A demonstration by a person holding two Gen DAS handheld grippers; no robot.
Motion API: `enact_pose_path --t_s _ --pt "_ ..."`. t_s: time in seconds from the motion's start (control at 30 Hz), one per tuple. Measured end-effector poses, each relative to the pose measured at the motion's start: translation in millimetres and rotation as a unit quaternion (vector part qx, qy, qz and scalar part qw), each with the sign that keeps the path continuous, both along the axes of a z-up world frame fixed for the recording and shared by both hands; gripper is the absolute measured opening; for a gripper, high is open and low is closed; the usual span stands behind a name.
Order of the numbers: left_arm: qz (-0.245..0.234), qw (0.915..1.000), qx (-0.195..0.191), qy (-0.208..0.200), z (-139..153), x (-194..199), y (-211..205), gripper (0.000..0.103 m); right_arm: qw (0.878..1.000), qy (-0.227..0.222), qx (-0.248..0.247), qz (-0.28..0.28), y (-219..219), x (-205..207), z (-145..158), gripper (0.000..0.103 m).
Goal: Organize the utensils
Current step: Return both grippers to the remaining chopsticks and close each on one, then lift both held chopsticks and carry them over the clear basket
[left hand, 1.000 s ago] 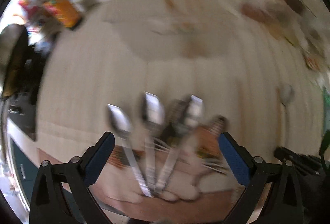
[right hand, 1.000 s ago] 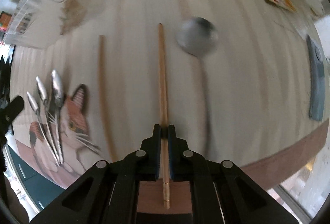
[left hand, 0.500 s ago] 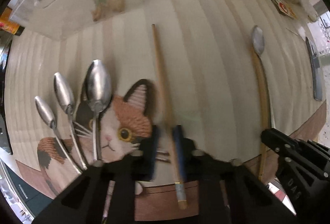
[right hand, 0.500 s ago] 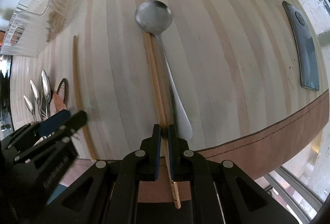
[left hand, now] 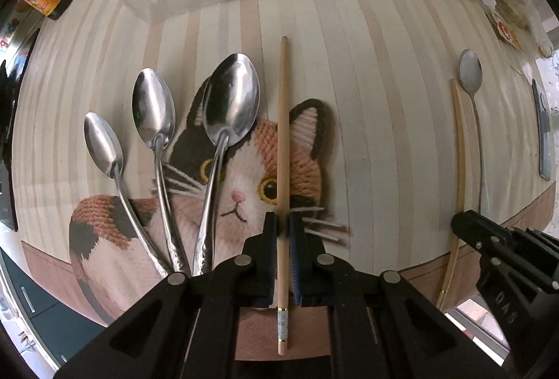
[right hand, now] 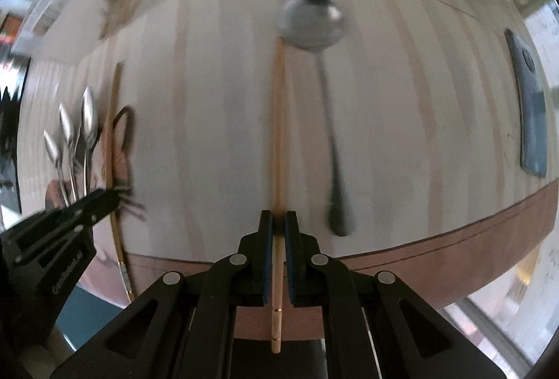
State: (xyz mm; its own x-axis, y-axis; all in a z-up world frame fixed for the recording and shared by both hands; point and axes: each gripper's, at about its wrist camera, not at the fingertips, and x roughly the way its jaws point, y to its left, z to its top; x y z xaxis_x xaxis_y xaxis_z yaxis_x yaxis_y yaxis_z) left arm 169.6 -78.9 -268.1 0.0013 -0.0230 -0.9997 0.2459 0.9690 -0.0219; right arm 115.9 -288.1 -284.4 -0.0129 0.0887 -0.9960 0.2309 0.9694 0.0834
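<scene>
Two chopsticks are in hand, one per claw. Left claw [left hand: 283,225] is pressed together on a chopstick [left hand: 283,134] that lies across the cat-shaped mat [left hand: 244,176], just beside three spoons [left hand: 223,120] fanned out on it. Right claw [right hand: 278,221] pinches the second chopstick [right hand: 277,134], which runs alongside a long-handled spoon [right hand: 326,92] on the striped desk [right hand: 401,134] — near it, contact not determinable.

Judgement on the step: the pair appears due to be brought together, probably on the mat. Both grips sit near the butt end, so the long free tips will swing; each stick should be lifted level and kept parallel to the spoons, lowered flat, and released only once it rests, or it will roll.

Materials: chopsticks are pale wood, slender, round, with a thin metal band near the butt. Spoons are polished steel, oval bowls, curved handles — slippery. Mat is knitted yarn, ribbed and soft, with loose whisker strands; it should check rolling. Desk covering is smooth, striped cream and tan.
</scene>
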Motion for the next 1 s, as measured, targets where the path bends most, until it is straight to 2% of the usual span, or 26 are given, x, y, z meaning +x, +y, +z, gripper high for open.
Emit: enact_pose_path --t_s 0.07,0.3,0.57,0.8,1.0 --pt "0.004 1.0 -0.003 -0.001 1.7 -2.7 8.6 0.005 1.0 0.001 -0.011 0.011 7.7 -1.8 0.4 0.007" --pt "0.0 1.0 -0.003 0.0 -0.5 -3.6 -0.7 0.006 0.999 0.021 -0.019 0.026 22.1 2.0 -1.7 0.008" --pt "0.0 1.0 -0.003 0.0 -0.3 -2.1 -3.6 0.006 0.998 0.024 -0.039 0.036 44.9 4.0 -3.0 0.008" --pt "-0.003 1.0 0.0 -0.007 -1.8 -4.0 -6.1 0.005 0.998 0.02 -0.048 0.037 61.2 9.0 -4.4 0.008" --pt "-0.011 0.9999 -0.001 -0.014 5.3 -11.7 -10.1 0.004 0.999 0.008 -0.045 0.024 58.2 3.5 1.7 0.007"
